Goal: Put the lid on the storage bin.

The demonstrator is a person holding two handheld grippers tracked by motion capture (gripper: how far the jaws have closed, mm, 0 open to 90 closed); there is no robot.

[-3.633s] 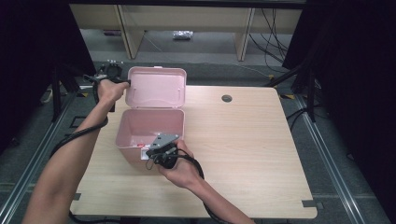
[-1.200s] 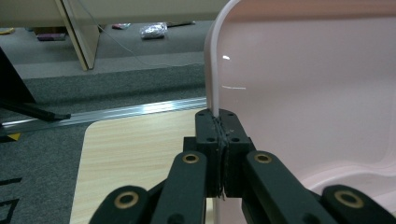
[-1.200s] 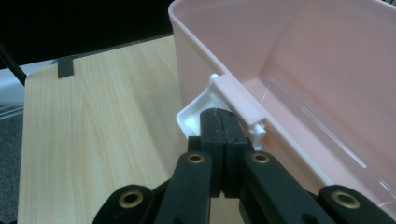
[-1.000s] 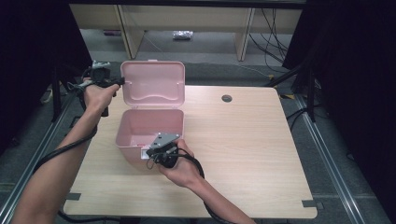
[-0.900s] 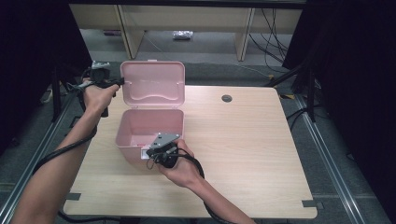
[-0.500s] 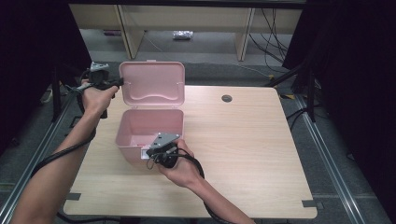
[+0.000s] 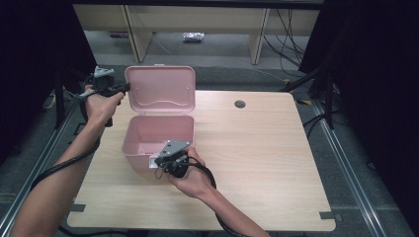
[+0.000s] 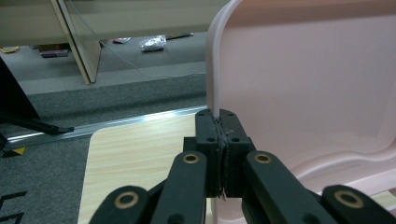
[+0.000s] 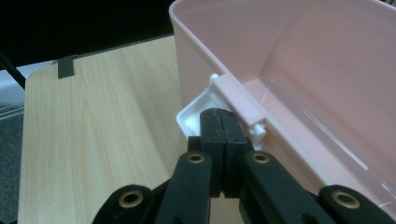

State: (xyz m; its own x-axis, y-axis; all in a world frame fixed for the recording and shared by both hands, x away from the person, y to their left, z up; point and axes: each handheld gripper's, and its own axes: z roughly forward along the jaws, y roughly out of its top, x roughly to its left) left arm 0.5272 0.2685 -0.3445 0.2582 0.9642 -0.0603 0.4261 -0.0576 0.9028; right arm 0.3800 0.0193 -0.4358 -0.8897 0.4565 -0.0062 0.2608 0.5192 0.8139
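A pink plastic box [image 7: 158, 136] stands on the left half of the wooden table [image 7: 257, 148], its hinged lid [image 7: 160, 89] raised upright at the back. My left gripper [image 7: 123, 89] is at the lid's left edge. In the left gripper view its jaws [image 8: 219, 114] are shut on the thin rim of the lid [image 8: 303, 84]. My right gripper [image 7: 160, 163] is at the box's front wall. In the right gripper view it [image 9: 218, 114] is shut on the white latch [image 9: 196, 112] just below the box's rim [image 9: 243, 100]. The box looks empty inside.
A round cable hole [image 7: 240, 104] lies in the table behind and to the right of the box. Shelf legs and cables stand on the floor beyond the far edge. A metal rail [image 7: 346, 163] runs along the table's right side.
Since the oldest frame my left hand has shifted left along the lid, and the lid stands a little more upright. Over the last second almost nothing has moved; the right gripper has kept still.
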